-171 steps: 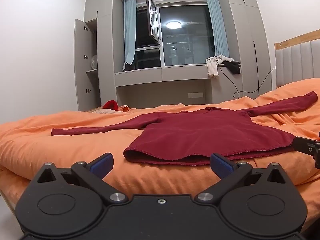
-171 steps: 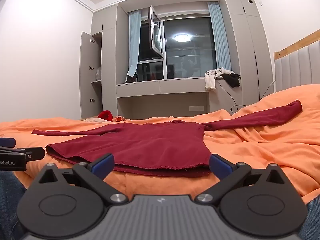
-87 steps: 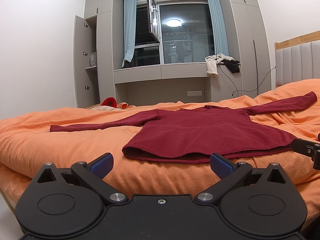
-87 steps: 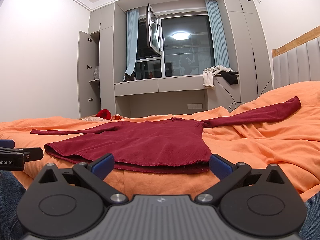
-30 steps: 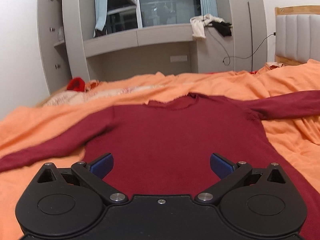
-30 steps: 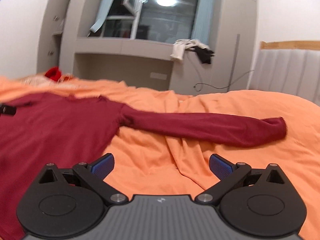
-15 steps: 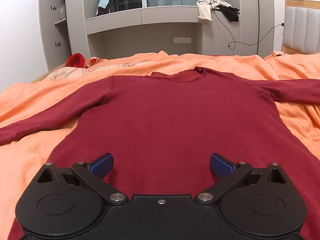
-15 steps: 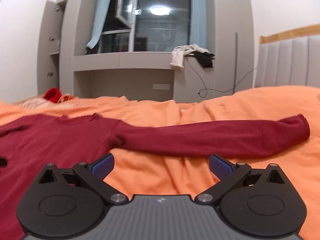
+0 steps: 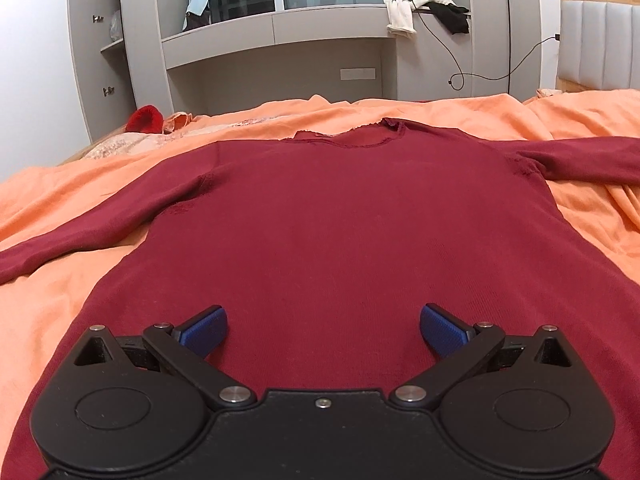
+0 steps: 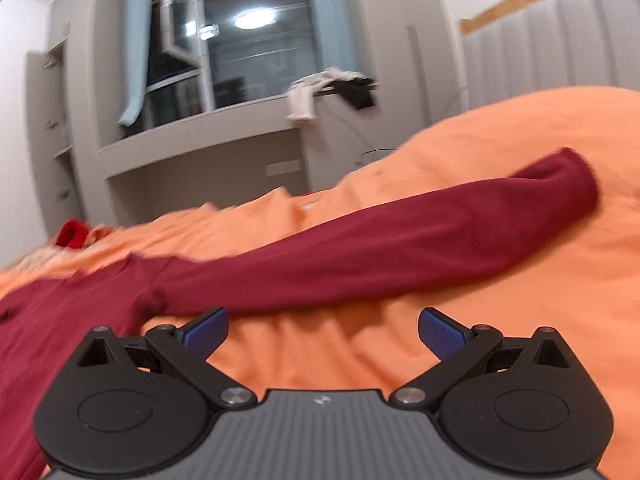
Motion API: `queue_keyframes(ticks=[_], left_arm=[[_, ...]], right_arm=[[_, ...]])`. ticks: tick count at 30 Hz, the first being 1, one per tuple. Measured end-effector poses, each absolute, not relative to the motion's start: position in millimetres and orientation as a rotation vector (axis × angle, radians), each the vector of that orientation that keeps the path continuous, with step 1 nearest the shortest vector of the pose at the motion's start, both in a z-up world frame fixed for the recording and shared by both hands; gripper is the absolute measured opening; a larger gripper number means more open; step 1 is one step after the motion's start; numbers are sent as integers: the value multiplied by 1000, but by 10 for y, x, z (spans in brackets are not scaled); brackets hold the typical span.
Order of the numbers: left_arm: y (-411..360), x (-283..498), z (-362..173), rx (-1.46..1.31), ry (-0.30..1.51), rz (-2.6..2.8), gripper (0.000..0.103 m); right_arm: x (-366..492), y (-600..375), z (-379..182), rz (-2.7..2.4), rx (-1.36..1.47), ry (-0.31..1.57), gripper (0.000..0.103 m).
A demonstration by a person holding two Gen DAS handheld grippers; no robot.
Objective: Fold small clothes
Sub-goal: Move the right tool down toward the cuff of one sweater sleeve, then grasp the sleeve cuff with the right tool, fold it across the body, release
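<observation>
A dark red long-sleeved top lies flat on the orange bedcover, neckline away from me and sleeves spread to both sides. My left gripper hovers open over the lower middle of its body, nothing between the blue pads. In the right wrist view the top's right sleeve stretches across the bedcover, its cuff at the far right. My right gripper is open just in front of that sleeve's middle, over bare bedcover. This view is tilted and blurred.
A grey wall unit with a window ledge stands beyond the bed, with white and black clothes hanging off it. A red item lies at the bed's far left. The padded headboard rises at the right.
Both grippers have advanced over the bed from its foot. The left now hangs lower over the top's body; the right has swung toward the right sleeve and tilted. Both stayed open.
</observation>
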State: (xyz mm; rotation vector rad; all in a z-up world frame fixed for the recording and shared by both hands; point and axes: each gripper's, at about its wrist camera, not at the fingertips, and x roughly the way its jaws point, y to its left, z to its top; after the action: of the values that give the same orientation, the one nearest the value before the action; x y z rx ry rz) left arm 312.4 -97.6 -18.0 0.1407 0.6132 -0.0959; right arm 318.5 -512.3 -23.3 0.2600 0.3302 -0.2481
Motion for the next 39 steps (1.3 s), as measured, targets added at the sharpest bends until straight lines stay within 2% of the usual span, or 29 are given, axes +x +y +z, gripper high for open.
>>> queue_keyframes(ticks=[5, 9, 11, 14, 16, 17, 18, 20, 21, 22, 24, 29, 39], left_arm=[[-1030, 3131, -218, 169, 612, -89, 103], [-1034, 3143, -223, 168, 612, -89, 103], [-1035, 3145, -224, 169, 610, -88, 103], [-1042, 3151, -236, 177, 604, -84, 103], [-1053, 3151, -254, 184, 601, -82, 103], [-1059, 3151, -263, 187, 600, -81, 103], [-1062, 3146, -272, 190, 598, -80, 103], [-1070, 3150, -278, 194, 596, -78, 103], [-1067, 3147, -281, 195, 595, -78, 103], [-1066, 3147, -278, 194, 593, -77, 103], [-1072, 3126, -277, 188, 583, -62, 103], [-1118, 3095, -232, 221, 559, -43, 103], [-579, 3185, 130, 27, 576, 6, 103]], right_arm=[[2985, -5597, -275, -391, 502, 235, 103], [2915, -5800, -223, -424, 520, 142, 103], [2941, -5929, -225, -455, 555, 109, 99], [3020, -6168, -281, -521, 631, 81, 81], [3074, -6299, -336, -538, 675, 66, 60], [3102, -6352, -351, -545, 687, 63, 54], [3130, -6417, -357, -541, 695, 63, 49], [3190, -6487, -373, -515, 696, 53, 48], [3204, -6517, -379, -509, 692, 50, 38], [3234, -6535, -385, -504, 689, 58, 22], [3239, -6530, -379, -492, 689, 75, 10], [3162, -6180, -14, -437, 530, 7, 9], [3362, -4793, 836, -147, 287, -57, 8]])
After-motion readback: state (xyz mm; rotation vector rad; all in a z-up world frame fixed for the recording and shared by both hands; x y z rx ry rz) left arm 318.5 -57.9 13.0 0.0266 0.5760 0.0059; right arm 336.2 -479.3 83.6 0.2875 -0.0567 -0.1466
